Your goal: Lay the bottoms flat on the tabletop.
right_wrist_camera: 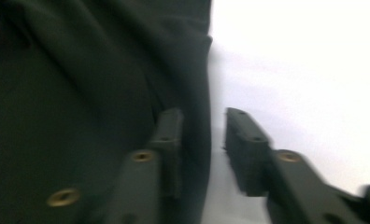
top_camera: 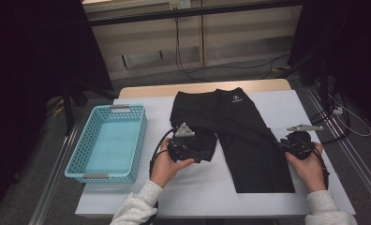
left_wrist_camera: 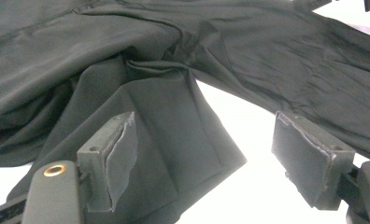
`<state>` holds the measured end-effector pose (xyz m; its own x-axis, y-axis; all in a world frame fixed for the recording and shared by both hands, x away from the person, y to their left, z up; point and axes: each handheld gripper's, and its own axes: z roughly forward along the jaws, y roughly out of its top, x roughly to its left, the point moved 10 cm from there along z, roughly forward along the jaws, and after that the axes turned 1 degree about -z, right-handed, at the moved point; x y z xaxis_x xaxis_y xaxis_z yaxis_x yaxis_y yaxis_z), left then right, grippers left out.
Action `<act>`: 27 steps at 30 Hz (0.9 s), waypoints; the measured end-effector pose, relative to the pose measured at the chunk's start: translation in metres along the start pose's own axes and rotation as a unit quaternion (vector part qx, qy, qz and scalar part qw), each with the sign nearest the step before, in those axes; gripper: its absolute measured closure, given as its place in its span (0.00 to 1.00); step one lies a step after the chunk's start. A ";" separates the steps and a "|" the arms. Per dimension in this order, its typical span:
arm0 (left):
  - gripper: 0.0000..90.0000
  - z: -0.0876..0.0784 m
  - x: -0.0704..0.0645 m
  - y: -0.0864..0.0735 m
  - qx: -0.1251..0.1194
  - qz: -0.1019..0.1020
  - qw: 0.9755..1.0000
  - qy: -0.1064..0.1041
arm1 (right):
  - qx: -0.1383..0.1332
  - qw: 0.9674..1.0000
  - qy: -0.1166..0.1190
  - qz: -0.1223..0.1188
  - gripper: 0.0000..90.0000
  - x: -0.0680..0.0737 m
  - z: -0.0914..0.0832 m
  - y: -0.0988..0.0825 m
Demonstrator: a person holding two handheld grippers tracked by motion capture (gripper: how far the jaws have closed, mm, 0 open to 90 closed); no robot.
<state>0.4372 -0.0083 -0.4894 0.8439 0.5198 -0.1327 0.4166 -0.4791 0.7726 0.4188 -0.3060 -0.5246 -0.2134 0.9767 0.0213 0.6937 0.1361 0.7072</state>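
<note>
A pair of black trousers (top_camera: 230,117) lies on the white table cover (top_camera: 286,108), waist at the far side. Its left leg is folded up short, while the right leg runs down toward the near edge. My left gripper (top_camera: 203,153) is at the folded left leg. In the left gripper view the gripper (left_wrist_camera: 202,125) stands wide open, the folded cloth (left_wrist_camera: 174,140) between its jaws and against the left pad (left_wrist_camera: 122,154). My right gripper (top_camera: 283,144) is at the right leg's outer edge. In the blurred right gripper view the gripper (right_wrist_camera: 204,126) has parted jaws, with the cloth's edge (right_wrist_camera: 199,93) in the gap.
A light blue plastic basket (top_camera: 139,140) stands empty at the table's left. Rails run along both sides of the table. Cables lie on the floor beyond the far edge. White cover shows bare to the right of the trousers and along the near edge.
</note>
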 end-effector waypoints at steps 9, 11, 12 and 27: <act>0.25 -0.003 -0.002 0.001 -0.002 0.000 1.000 -0.003 | 0.010 1.000 0.018 0.015 0.55 0.007 -0.027 -0.022; 0.25 -0.004 -0.002 0.001 -0.002 0.000 1.000 -0.003 | 0.018 0.999 0.023 0.024 0.53 0.010 -0.032 -0.030; 0.25 -0.004 -0.003 0.002 -0.006 -0.001 1.000 -0.003 | 0.023 0.999 0.023 0.027 0.53 0.012 -0.035 -0.033; 0.25 -0.012 -0.001 -0.002 0.000 0.003 1.000 0.002 | 0.050 0.997 0.066 0.001 0.98 0.034 -0.071 -0.071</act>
<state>0.4314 0.0009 -0.4836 0.8454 0.5192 -0.1250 0.4107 -0.4824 0.7737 0.3134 -0.2938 -0.5236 -0.2950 0.9479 0.1203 0.7579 0.1554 0.6336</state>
